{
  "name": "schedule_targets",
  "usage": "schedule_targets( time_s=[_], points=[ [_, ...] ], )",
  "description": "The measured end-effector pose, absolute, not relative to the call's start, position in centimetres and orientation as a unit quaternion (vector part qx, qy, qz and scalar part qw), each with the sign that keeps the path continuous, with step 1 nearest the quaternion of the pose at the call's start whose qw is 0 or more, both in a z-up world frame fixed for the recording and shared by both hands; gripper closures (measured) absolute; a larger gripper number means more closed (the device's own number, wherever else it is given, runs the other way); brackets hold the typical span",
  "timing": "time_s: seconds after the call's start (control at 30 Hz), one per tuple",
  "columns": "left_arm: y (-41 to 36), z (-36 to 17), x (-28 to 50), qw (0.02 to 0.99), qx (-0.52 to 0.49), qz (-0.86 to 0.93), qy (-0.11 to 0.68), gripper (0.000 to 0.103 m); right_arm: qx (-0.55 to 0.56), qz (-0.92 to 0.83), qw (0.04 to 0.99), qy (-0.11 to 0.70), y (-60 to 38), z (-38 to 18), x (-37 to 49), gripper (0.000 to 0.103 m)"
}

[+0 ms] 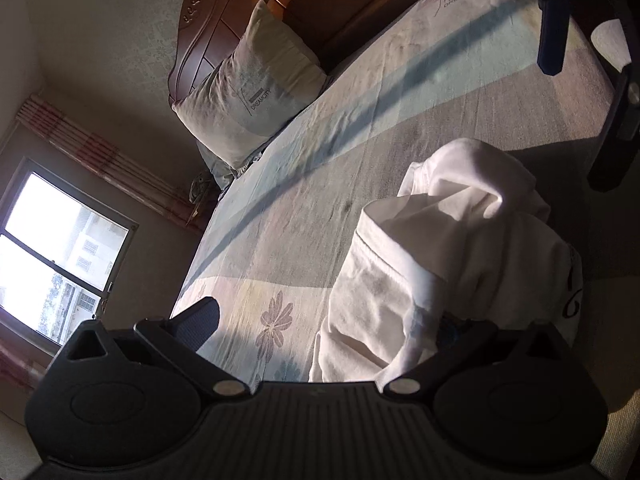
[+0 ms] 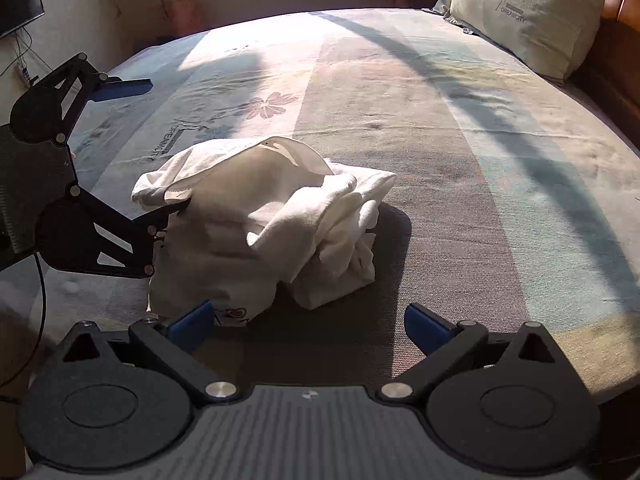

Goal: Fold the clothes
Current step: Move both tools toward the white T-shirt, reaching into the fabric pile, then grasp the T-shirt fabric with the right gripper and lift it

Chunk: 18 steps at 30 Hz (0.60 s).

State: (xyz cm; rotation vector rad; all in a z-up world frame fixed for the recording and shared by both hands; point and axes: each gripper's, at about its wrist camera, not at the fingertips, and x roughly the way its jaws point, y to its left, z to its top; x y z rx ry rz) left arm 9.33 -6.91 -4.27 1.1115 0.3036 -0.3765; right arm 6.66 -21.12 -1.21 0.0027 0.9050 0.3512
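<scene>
A crumpled white garment [image 1: 452, 240] lies in a heap on the bed sheet [image 1: 304, 216]. In the left wrist view my left gripper [image 1: 326, 324] is open wide; its left finger is bare over the sheet, and its right finger is hidden under a fold of the cloth. From the right wrist view, that left gripper [image 2: 166, 146] shows one finger tucked into the garment [image 2: 260, 216] and the other held clear. My right gripper [image 2: 310, 326] is open, low over the sheet [image 2: 440, 160] just in front of the heap, with nothing between its blue pads. It also appears as the right gripper [image 1: 578, 124] at top right.
A pillow [image 2: 528, 16] leans on the wooden headboard [image 1: 224, 28] at the head of the bed. A bright window [image 1: 52, 256] with curtains is beyond the far side. A dark screen [image 2: 20, 0] hangs on the wall, cables below it.
</scene>
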Motion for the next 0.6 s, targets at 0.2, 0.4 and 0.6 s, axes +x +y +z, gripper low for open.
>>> schedule_targets(
  time_s=[0.2, 0.4, 0.6],
  points=[
    [-4.2, -3.4, 11.5, 0.850, 0.478, -0.128, 0.180, 0.000, -0.002, 0.184, 0.897, 0.402, -21.6, -0.5, 5.8, 0.000],
    [-1.9, -3.6, 11.1, 0.858, 0.460, -0.115, 0.198, 0.000, 0.021, 0.243, 0.908, 0.341, -21.9, -0.7, 6.7, 0.000],
    [-2.9, -4.1, 10.9, 0.861, 0.455, -0.128, 0.190, 0.000, 0.117, 0.274, 0.882, 0.364, -22.9, -2.5, 10.7, 0.013]
  ],
)
